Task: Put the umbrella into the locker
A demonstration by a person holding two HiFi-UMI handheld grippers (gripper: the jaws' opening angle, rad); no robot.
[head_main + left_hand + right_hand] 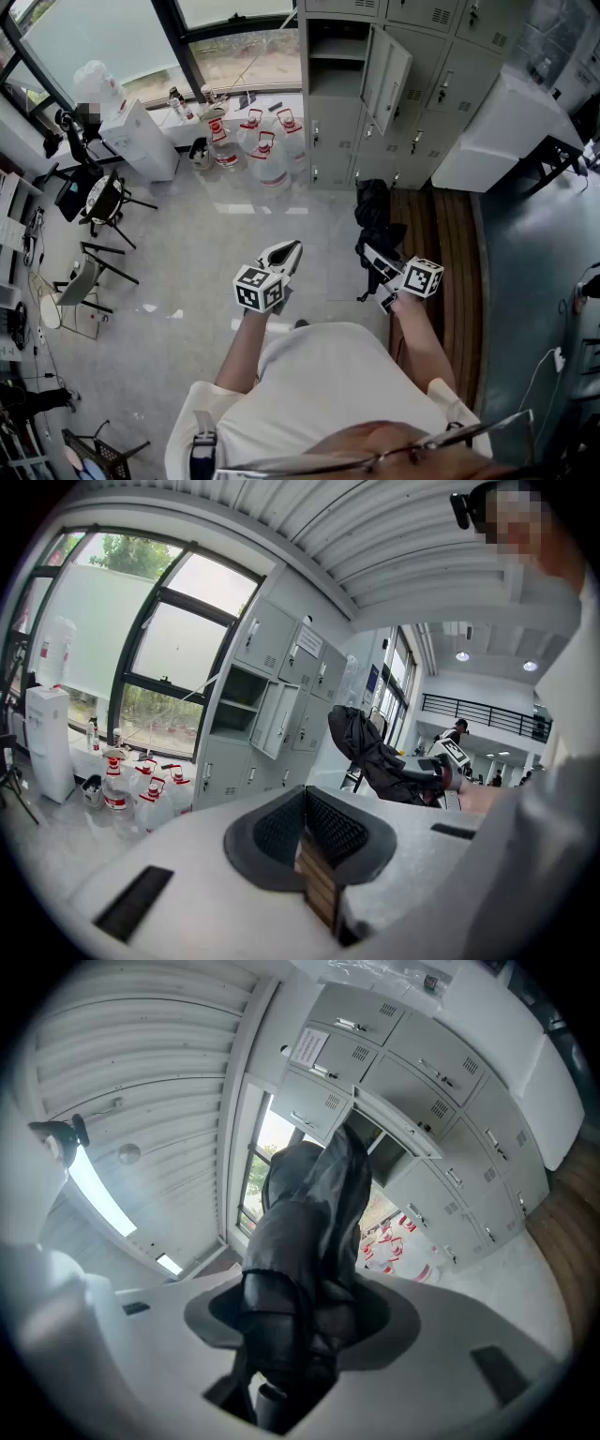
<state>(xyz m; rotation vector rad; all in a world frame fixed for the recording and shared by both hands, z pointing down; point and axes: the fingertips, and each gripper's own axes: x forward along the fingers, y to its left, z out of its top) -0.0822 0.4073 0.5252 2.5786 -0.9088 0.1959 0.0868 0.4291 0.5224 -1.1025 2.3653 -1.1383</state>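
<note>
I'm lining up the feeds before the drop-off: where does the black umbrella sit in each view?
Head view: umbrella right of centre, held by the right gripper.
Left gripper view: umbrella right of centre, beyond the shut jaws.
Right gripper view: umbrella dead centre, clamped between the jaws.
Shared landmark: red-capped water jugs beside the lockers, in all three.

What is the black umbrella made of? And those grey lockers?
The umbrella looks like thin fabric, probably nylon: matte black, falling in soft crumpled folds. The lockers look like painted sheet metal: flat, smooth pale-grey doors with small vent slots and handles.
</note>
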